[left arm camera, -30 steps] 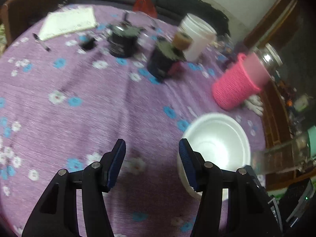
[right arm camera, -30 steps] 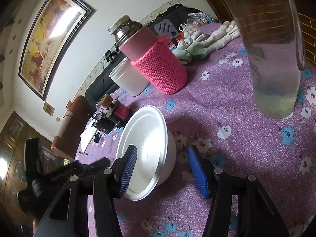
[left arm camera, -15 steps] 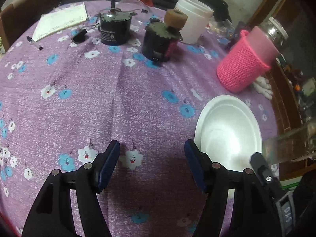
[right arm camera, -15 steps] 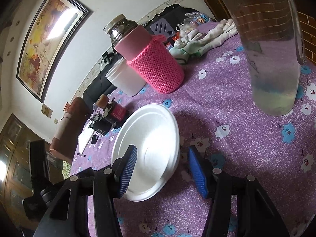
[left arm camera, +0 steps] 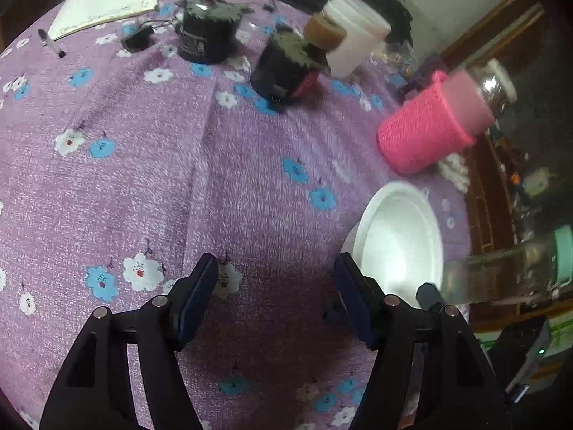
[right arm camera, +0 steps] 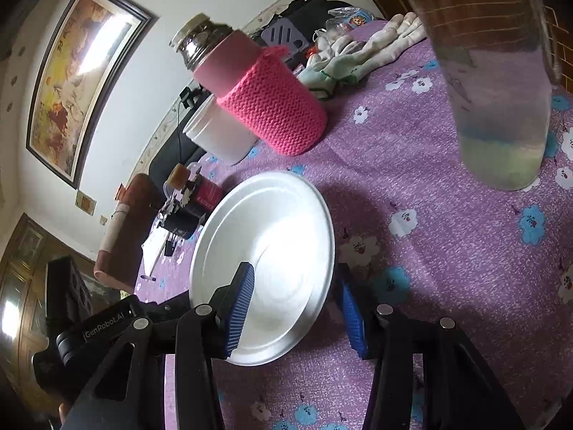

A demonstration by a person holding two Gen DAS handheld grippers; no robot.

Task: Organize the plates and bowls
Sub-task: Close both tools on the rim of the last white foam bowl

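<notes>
A white foam bowl (left arm camera: 397, 247) (right arm camera: 272, 236) stands tipped up on the purple flowered tablecloth (left arm camera: 179, 179), its hollow facing me in the right wrist view. My right gripper (right arm camera: 297, 301) straddles its near wall, one blue pad inside the hollow and the other behind the outer side. Its jaws are closing, and a small gap still shows at the outer pad. To the left of the bowl, my left gripper (left arm camera: 275, 286) is open over bare cloth with nothing between its fingers.
A jar in a pink knitted sleeve (left arm camera: 426, 136) (right arm camera: 275, 118) stands behind the bowl, and a tall clear bottle (right arm camera: 501, 107) stands at its right. Further back are a white tub (left arm camera: 354, 36), two black jars (left arm camera: 207, 36), a notepad (left arm camera: 104, 3) and white gloves (right arm camera: 358, 53).
The bowl has tipped up further while the right jaws narrowed around its wall. The left gripper came off the bowl's rim and widened a little.
</notes>
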